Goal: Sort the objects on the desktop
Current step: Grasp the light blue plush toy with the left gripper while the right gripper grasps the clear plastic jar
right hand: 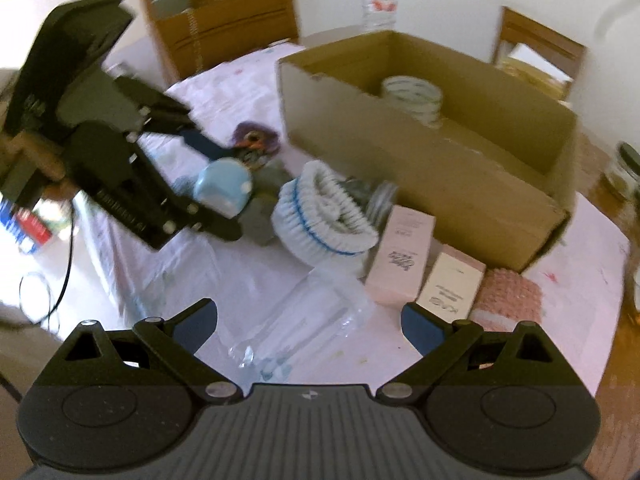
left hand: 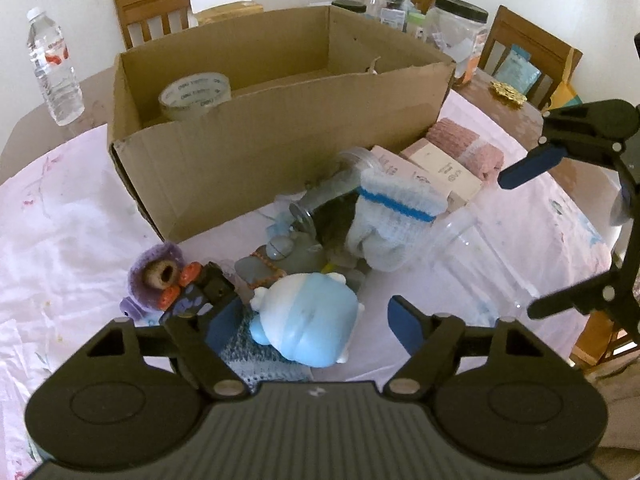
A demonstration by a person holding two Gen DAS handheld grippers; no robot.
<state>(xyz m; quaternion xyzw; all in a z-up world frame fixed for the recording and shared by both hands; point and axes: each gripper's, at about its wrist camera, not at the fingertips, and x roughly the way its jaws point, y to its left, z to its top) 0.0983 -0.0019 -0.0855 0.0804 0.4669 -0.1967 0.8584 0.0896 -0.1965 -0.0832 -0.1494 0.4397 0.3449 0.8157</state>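
Note:
A blue and white soft toy lies on the pink tablecloth between the fingers of my left gripper. The gripper is open; its right pad stands clear of the toy. In the right wrist view the left gripper straddles the same toy. My right gripper is open over a clear plastic cup lying on its side, with both pads apart from it. An open cardboard box behind the pile holds a tape roll.
The pile holds a white sock with a blue stripe, a purple crochet toy, a grey item, two pink cartons and a pink knit cloth. A water bottle, jars and chairs stand behind.

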